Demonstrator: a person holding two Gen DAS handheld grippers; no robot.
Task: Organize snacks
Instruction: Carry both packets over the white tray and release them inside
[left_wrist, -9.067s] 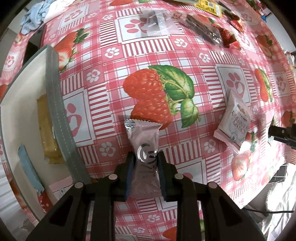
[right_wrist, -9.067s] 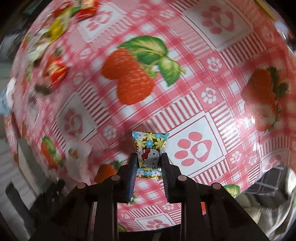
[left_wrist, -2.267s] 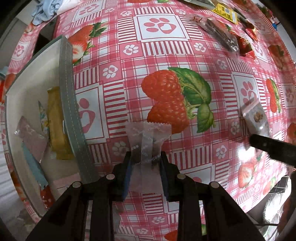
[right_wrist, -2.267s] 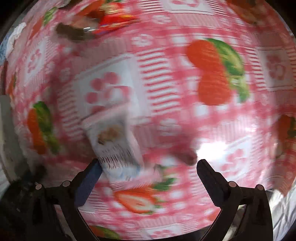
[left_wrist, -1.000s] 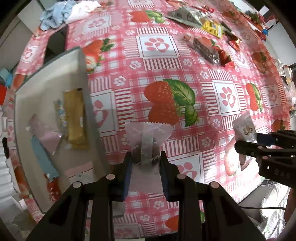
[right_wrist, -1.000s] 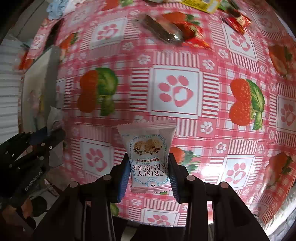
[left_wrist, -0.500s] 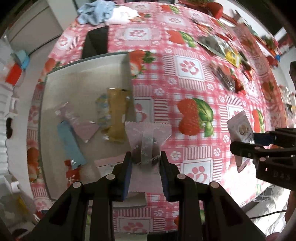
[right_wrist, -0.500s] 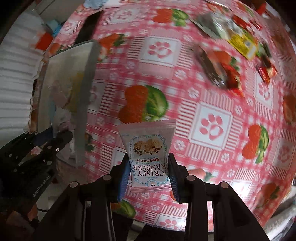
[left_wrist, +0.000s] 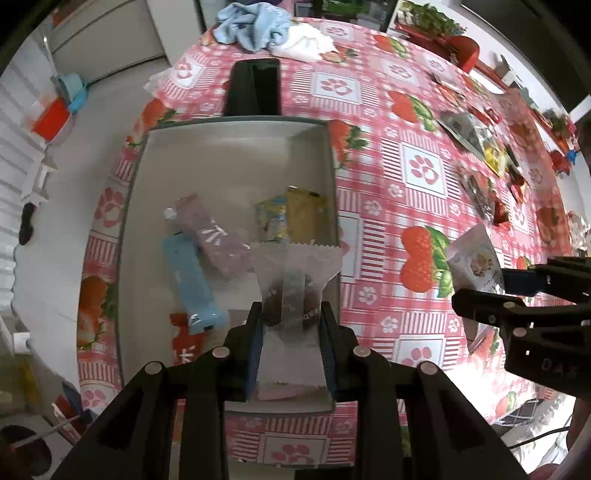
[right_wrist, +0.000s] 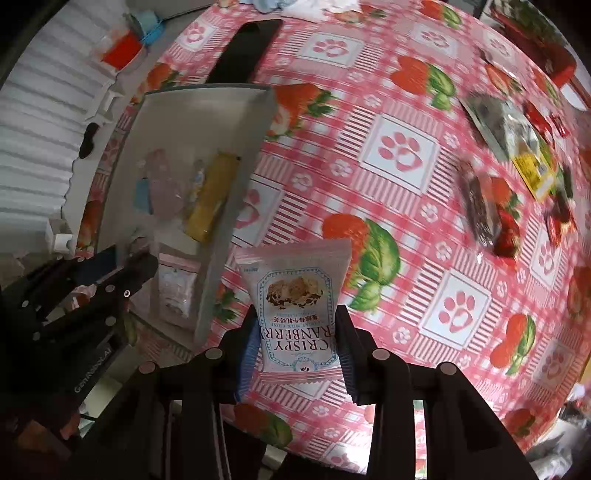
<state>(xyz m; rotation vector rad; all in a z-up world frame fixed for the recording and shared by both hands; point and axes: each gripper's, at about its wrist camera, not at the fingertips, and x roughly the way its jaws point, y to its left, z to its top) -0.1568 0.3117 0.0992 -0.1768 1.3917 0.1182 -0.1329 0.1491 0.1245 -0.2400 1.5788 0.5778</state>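
My left gripper (left_wrist: 291, 321) is shut on a clear pink snack packet (left_wrist: 293, 284) and holds it above the near right part of the grey box (left_wrist: 236, 166). In the box lie a blue bar (left_wrist: 192, 284), a pale pink packet (left_wrist: 214, 236) and a yellow packet (left_wrist: 303, 218). My right gripper (right_wrist: 297, 332) is shut on a white cranberry crisp packet (right_wrist: 293, 291), held above the tablecloth just right of the box (right_wrist: 207, 122). It also shows in the left wrist view (left_wrist: 476, 262).
A black phone (left_wrist: 255, 86) lies beyond the box. A blue cloth (left_wrist: 251, 27) sits at the far table edge. Several loose snack packets (right_wrist: 502, 125) lie on the strawberry tablecloth (right_wrist: 399, 155) at the far right. The table edge drops off left of the box.
Both grippers have moved left with their packets. The left packet now hangs over the box instead of the tablecloth; the right packet has come close to the box's right wall.
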